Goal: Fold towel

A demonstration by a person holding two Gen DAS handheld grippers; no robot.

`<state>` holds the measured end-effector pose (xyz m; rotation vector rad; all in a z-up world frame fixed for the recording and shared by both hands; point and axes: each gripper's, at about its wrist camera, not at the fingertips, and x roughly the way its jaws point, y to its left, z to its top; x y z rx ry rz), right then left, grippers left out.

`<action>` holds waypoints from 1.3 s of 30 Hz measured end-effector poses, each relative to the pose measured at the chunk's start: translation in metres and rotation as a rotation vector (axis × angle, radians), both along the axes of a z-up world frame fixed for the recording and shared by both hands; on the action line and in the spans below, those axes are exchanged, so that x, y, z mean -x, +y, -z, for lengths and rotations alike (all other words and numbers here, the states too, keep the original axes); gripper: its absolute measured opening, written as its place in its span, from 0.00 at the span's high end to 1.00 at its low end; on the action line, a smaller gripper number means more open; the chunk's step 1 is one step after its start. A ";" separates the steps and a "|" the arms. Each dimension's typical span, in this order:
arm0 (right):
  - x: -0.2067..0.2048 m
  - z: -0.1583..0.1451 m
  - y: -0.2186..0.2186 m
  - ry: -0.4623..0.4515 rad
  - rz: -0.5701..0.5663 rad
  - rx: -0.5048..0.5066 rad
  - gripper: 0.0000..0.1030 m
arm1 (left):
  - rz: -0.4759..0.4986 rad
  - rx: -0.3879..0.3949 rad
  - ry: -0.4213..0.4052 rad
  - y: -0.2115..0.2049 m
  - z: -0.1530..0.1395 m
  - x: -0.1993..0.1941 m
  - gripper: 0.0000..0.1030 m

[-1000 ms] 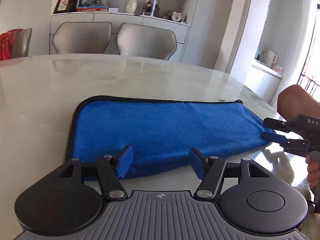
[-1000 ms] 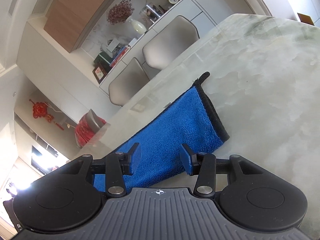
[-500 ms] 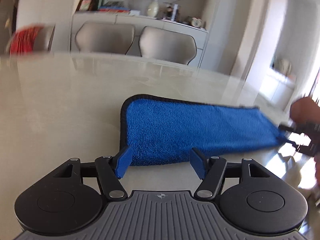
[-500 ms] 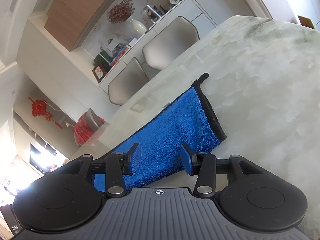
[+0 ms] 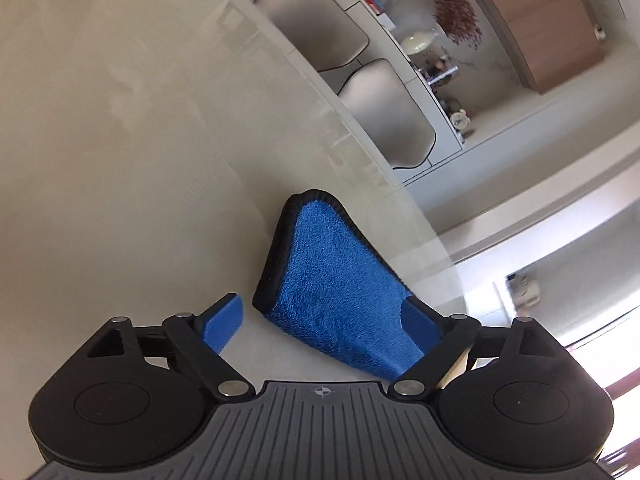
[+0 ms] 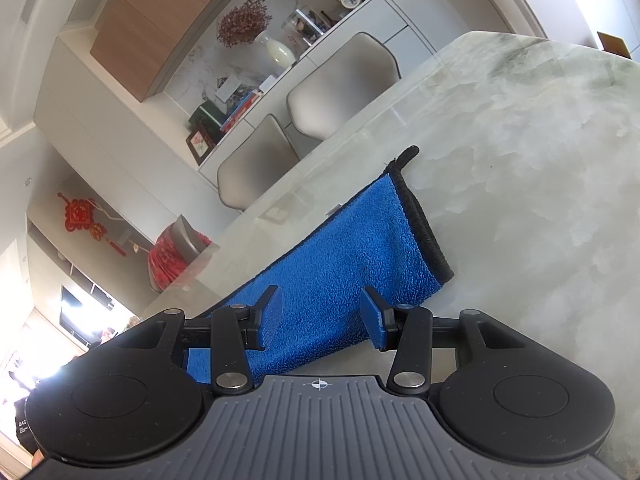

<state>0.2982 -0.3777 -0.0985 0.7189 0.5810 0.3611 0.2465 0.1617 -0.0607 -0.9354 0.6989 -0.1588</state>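
Towel: the blue microfibre towel with black piping lies flat on the surface, already doubled into a long narrow strip as far as I can judge from the two layers of piping at its short end.

Long axis: the strip runs from one gripper toward the other; each wrist view shows one short end of it, with the rest passing out of view under the gripper body.

Left gripper: its jaws stand wide open and hold nothing. The near corner of the towel's short end lies between them and just ahead; the right-hand pad is over the cloth, the left-hand pad over bare surface.

Right gripper: its jaws are open too, somewhat less wide, and empty. The towel lies directly ahead between them, its piped short end a little further out.

Nearer gripper: both are about equally close to their own end; I cannot name one as nearer.

Coming move, as a judgement: one short end must be pinched and carried along the long axis to the other end.

Surface: pale, glossy marble-like table top, reflecting light.

Room: beyond the towel stand two grey chairs, then a white sideboard with a vase of dried flowers.
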 end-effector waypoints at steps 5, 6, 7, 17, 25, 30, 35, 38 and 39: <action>0.002 -0.003 0.002 0.001 0.006 -0.001 0.56 | -0.019 0.023 0.023 -0.013 0.004 -0.011 0.07; 0.002 -0.003 0.001 0.000 0.006 -0.001 0.56 | -0.016 0.028 0.027 -0.016 0.004 -0.014 0.03; 0.002 -0.004 0.001 0.000 0.007 -0.002 0.56 | -0.021 0.033 0.030 -0.017 0.004 -0.016 0.00; 0.003 -0.005 -0.003 -0.004 0.022 -0.005 0.56 | 0.007 0.084 0.048 -0.028 0.010 -0.039 0.33; 0.006 -0.009 -0.013 -0.020 0.059 0.006 0.56 | 0.050 0.057 0.008 -0.046 0.013 -0.047 0.83; 0.008 -0.012 -0.019 -0.029 0.082 0.013 0.53 | 0.132 -0.052 -0.084 -0.080 -0.029 -0.054 0.83; 0.009 -0.016 -0.024 -0.039 0.106 0.020 0.50 | 0.255 -0.184 -0.163 -0.136 -0.059 -0.066 0.83; 0.010 -0.017 -0.028 -0.044 0.119 0.024 0.50 | 0.338 -0.242 -0.198 -0.174 -0.066 -0.072 0.83; 0.010 -0.018 -0.029 -0.046 0.124 0.025 0.50 | 0.365 -0.259 -0.209 -0.187 -0.068 -0.074 0.83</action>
